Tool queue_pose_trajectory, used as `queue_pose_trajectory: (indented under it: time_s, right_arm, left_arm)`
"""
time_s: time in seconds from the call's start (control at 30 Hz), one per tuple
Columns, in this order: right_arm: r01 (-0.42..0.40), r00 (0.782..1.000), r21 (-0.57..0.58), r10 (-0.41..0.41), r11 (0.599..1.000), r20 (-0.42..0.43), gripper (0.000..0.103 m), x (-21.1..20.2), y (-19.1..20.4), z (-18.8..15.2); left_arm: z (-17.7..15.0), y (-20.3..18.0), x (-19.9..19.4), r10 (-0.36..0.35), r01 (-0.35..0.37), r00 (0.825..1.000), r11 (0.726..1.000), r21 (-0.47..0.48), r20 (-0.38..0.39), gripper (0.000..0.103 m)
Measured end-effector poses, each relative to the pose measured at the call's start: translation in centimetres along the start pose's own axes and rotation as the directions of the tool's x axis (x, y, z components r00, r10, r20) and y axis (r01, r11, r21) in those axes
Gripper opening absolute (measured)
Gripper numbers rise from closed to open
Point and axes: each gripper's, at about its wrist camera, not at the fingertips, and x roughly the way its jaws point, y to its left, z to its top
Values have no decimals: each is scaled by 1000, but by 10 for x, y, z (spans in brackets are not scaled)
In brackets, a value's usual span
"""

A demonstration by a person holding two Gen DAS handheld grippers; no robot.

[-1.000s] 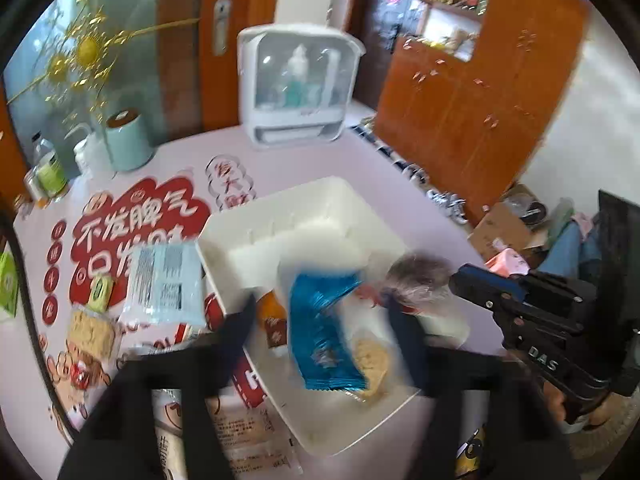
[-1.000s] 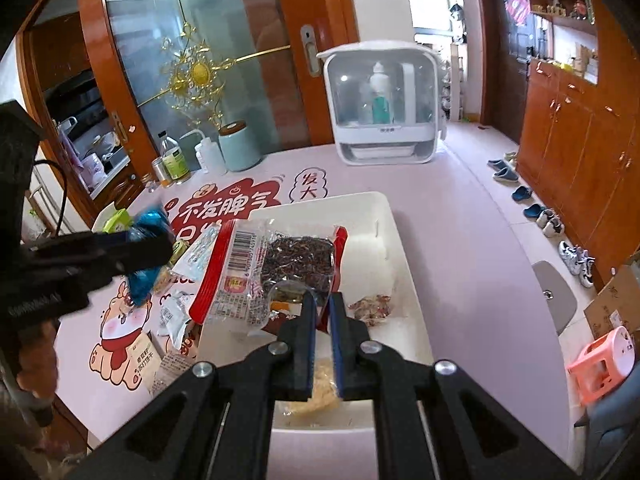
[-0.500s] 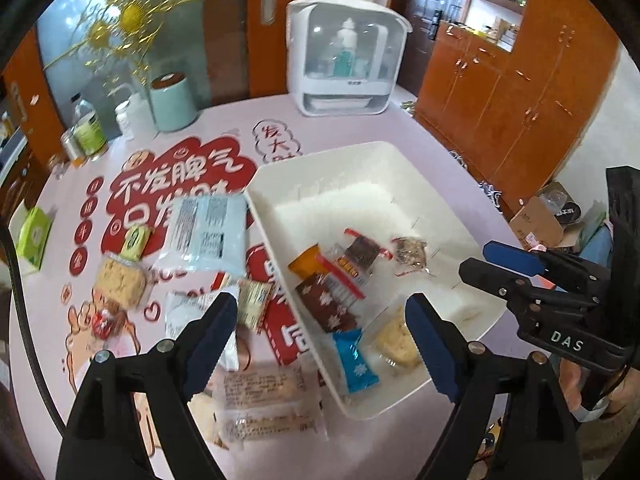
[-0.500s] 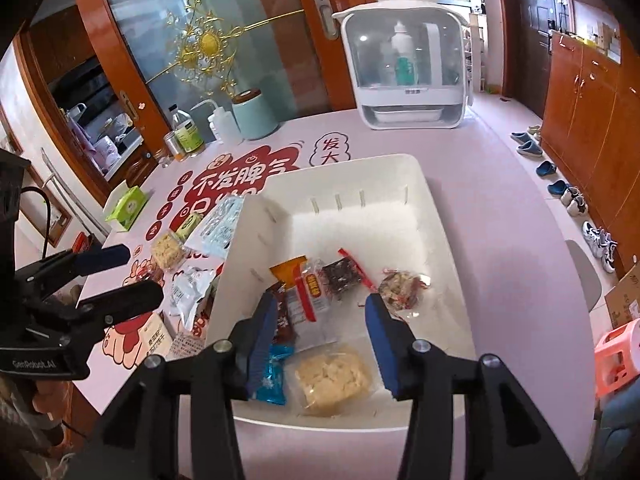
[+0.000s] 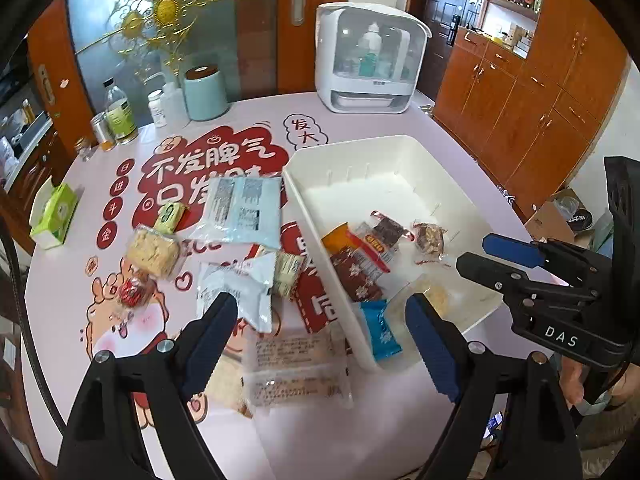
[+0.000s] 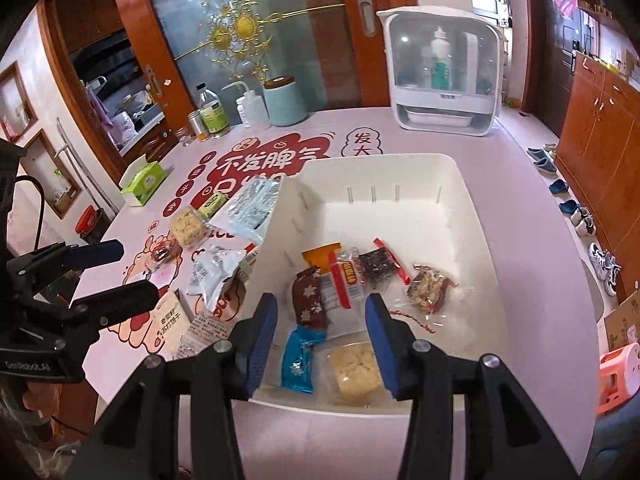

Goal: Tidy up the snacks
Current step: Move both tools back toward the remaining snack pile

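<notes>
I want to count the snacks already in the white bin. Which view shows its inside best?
The right wrist view: it looks straight into the bin, floor and packets unobstructed. The left wrist view sees the bin from its side, and the near wall and a tool finger hide part of the front packets.

Red-striped packet (image 6: pixel 347 280) now in bin (image 6: pixel 480 216)
</notes>
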Motion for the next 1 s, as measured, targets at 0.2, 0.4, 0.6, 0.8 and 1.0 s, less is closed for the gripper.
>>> queue_pose_trajectory:
  time_s: [0.2,0.4,0.6,0.8,1.0]
  right_arm:
    - [-9,1000,-23,9,1000,-3,46,2,20,-2]
    - [-36,999,-39,35,999,-13,46,12,42,3]
    - [-70,997,-74,69,995,-23,46,26,79,13]
    - [-75,997,-115,71,990,-42,46,49,123,27]
    - [-86,989,-53,80,995,-122,46,89,156,44]
  left_arm:
    - [-16,23,-12,30,-31,1000,999,-36,-4,85]
    - [-27,58,-25,75,-76,997,992,-99,-6,85]
    - [-35,106,-42,134,-131,991,981,-143,5,85]
    - [-27,168,-48,172,-165,985,971,-174,30,85]
    - [-10,217,-31,152,-151,988,982,-113,5,87]
